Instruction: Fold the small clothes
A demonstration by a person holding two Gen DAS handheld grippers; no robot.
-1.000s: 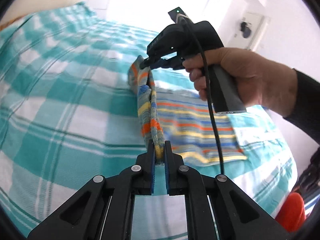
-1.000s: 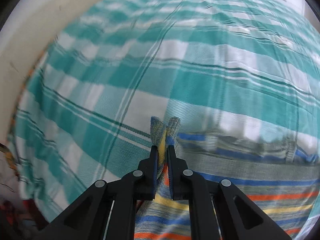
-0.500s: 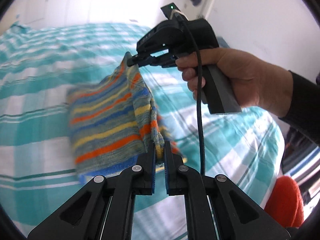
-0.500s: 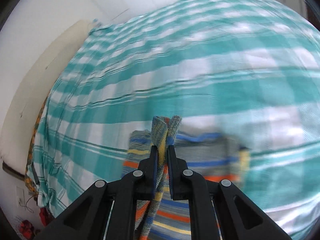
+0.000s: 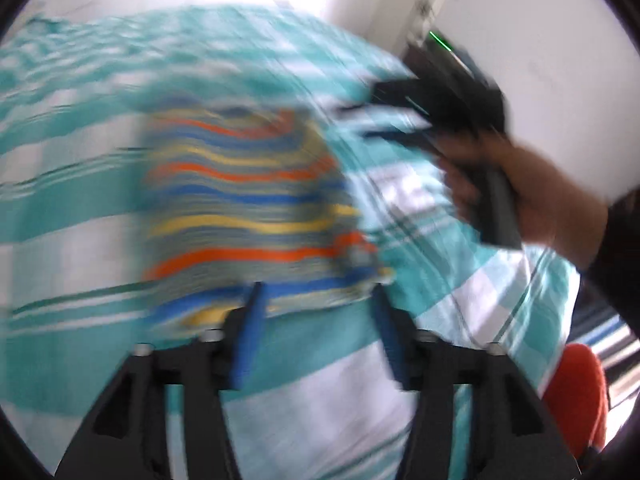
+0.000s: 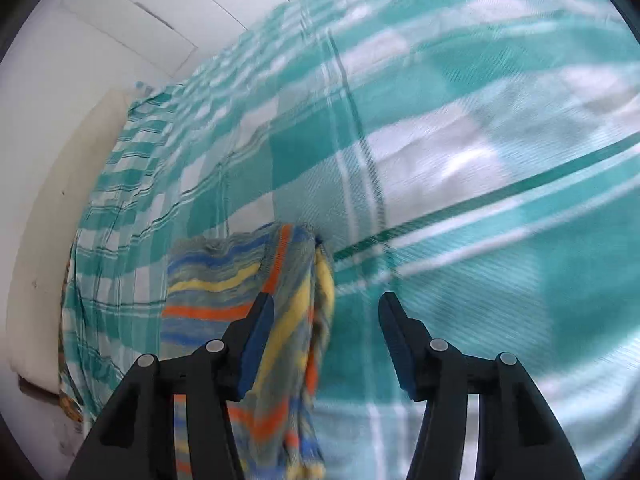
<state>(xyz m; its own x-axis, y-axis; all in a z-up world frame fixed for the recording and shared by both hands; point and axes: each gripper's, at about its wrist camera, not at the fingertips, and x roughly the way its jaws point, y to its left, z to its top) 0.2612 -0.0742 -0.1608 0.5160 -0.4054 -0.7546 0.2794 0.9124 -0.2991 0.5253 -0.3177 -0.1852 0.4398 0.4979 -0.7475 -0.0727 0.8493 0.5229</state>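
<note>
The small striped knit garment (image 5: 248,208), banded orange, blue and yellow, lies folded on the checked bed sheet (image 5: 80,200). The left wrist view is blurred. My left gripper (image 5: 318,320) hovers at the garment's near edge with its jaws opening; the pads touch nothing. A hand (image 5: 532,204) holds my right gripper (image 5: 372,122) at the garment's far right corner. In the right wrist view the garment (image 6: 224,280) lies to the left, and its folded edge runs between the opening jaws of my right gripper (image 6: 326,320), close to the left finger (image 6: 260,332), unpinched.
The teal and white checked sheet (image 6: 480,160) covers the whole bed. A white wall (image 6: 100,40) and a cream bed edge (image 6: 52,248) lie to the left. An orange-red object (image 5: 576,392) sits beyond the bed's right edge.
Both grippers were shut on the garment's edge and carried it over itself across the bed. Now both stand with jaws apart and the garment has dropped folded onto the sheet.
</note>
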